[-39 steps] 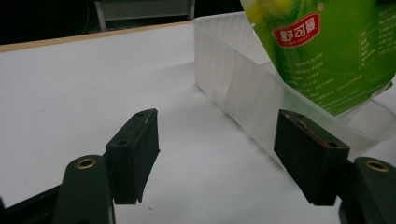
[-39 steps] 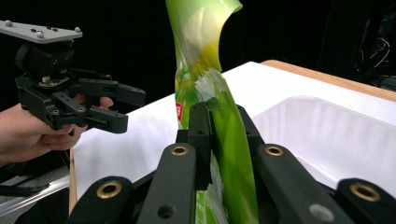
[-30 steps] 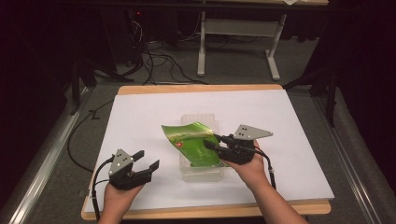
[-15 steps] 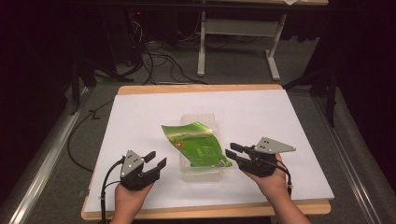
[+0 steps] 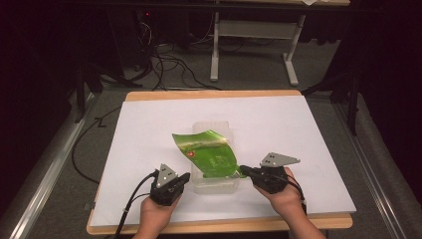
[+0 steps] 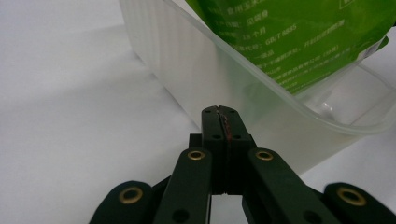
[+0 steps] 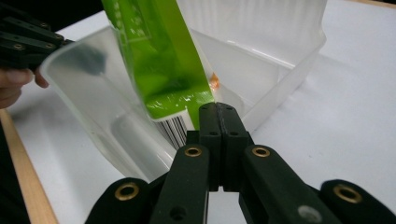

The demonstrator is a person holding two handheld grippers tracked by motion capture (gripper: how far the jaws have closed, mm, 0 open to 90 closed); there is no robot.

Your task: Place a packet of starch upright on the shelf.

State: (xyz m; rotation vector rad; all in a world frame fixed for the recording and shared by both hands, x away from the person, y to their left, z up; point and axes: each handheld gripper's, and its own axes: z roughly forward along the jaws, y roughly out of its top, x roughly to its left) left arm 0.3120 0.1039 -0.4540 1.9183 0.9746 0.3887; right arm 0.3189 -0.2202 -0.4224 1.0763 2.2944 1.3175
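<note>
A clear plastic container (image 5: 214, 185) stands on the white sheet near the table's front. A green foil bag (image 5: 206, 152) lies tilted across it, one end down inside. My right gripper (image 5: 243, 171) is at the container's right and is shut on the bag's lower corner. In the right gripper view the jaws (image 7: 217, 108) meet at that corner of the bag (image 7: 159, 60), inside the container (image 7: 289, 56). My left gripper (image 5: 185, 177) is shut with nothing in it, just left of the container. In the left gripper view its tips (image 6: 219, 112) sit close to the container wall (image 6: 187, 70), under the bag (image 6: 289, 37).
The white sheet (image 5: 308, 134) covers a wooden board whose front edge (image 5: 224, 226) runs just behind both hands. Cables (image 5: 164, 64) and a desk frame (image 5: 249, 35) lie on the carpet beyond the table. A grey rail (image 5: 45, 174) runs along the left.
Both grippers have moved in towards the container from either side and have shut. The right one, which had pulled away to the right, is back at the bag's corner.
</note>
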